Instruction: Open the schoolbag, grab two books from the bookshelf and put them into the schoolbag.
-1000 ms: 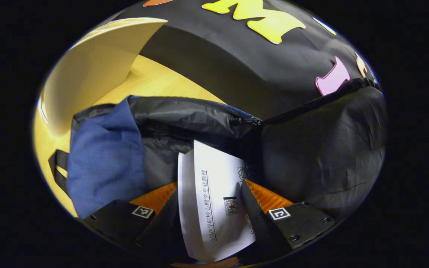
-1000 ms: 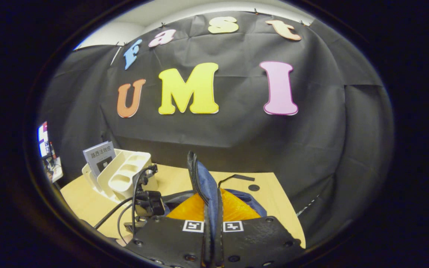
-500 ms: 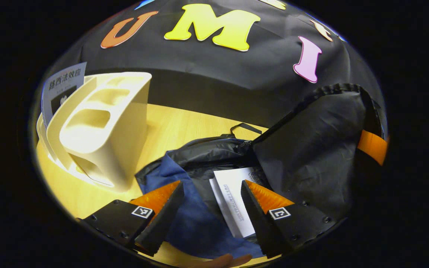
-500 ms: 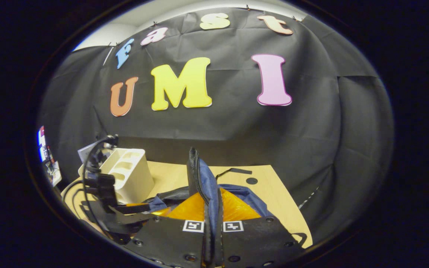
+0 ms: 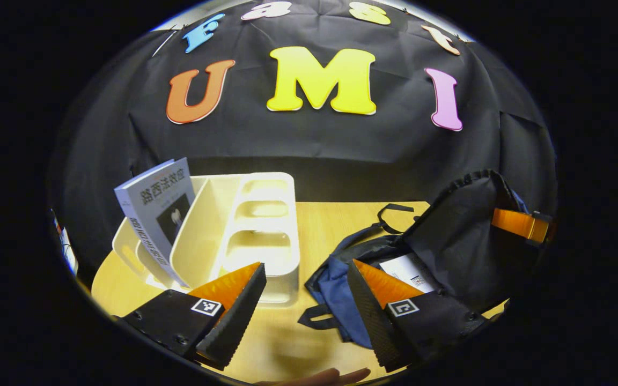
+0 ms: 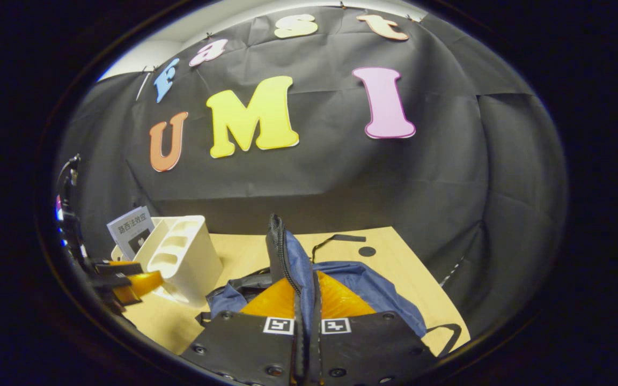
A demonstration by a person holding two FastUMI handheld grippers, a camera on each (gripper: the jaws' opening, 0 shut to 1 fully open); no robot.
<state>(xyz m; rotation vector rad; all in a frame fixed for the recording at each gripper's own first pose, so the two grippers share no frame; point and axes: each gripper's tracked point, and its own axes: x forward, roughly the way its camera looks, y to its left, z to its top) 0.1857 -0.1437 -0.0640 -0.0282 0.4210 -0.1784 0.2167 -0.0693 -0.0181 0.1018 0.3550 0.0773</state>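
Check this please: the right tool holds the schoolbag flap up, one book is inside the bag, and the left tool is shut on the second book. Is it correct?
Not quite. The left tool is open and holds nothing, as the left gripper view shows; the second book stands in the bookshelf. The rest holds: the right tool pinches the schoolbag flap, and one book lies inside.

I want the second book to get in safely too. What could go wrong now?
The right gripper alone pinches the schoolbag's flap up; if the flap slips, the schoolbag could fall shut over the white book inside. The grey book leans tilted in the bookshelf, so the open left gripper might knock it over or nudge the light shelf.
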